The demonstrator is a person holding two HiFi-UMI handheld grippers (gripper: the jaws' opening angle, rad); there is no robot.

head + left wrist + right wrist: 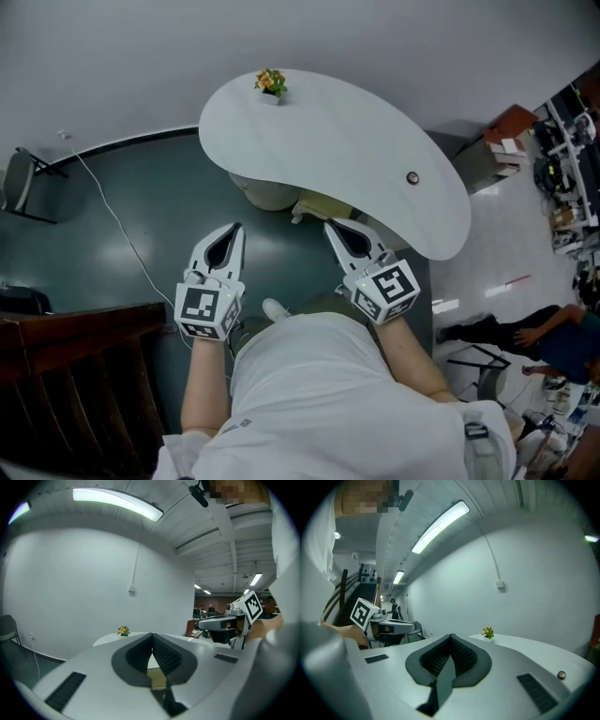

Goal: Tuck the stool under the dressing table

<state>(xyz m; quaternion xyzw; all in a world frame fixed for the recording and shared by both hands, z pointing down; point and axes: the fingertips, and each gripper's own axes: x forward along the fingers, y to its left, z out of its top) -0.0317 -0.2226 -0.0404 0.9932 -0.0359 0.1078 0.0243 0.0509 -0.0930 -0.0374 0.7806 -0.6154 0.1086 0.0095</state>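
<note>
Standing on a dark green floor (141,202) against a plain grey wall: one dressing table (375,155), white, with a kidney-shaped top. On its far left edge is a small potted plant (271,83) with orange and yellow blooms. Near its right end, toward the near edge, is a small dark round object (412,177), too small to identify.

Stool (330,207): pale yellow, lying beneath the near edge of the dressing table at about mid-length. Only a narrow strip shows beyond the tabletop; the rest is covered by it. Just left of it, also under the near edge, is a pale rounded form (265,194); whether it belongs to the table or the stool cannot be told.

Left gripper (236,229): held in the air in front of the person, short of the table's near edge and pointing toward it. Jaws pressed together tip to tip, ribbed pads (166,656) meeting, nothing between them. Its marker cube sits at the rear, over the forearm.

Right gripper (331,226): held level with the left and apart from it, tips close to the near edge by the visible strip of stool, clear of both. Jaws clenched, empty.

Surroundings:
- a dark wooden piece of furniture (75,375) at the lower left of the head view
- a folding chair (21,183) by the wall at left
- a thin white cable (111,217) trailing across the floor
- a brown box (511,120) beyond the table's right end
- another person (548,337) at far right
</note>
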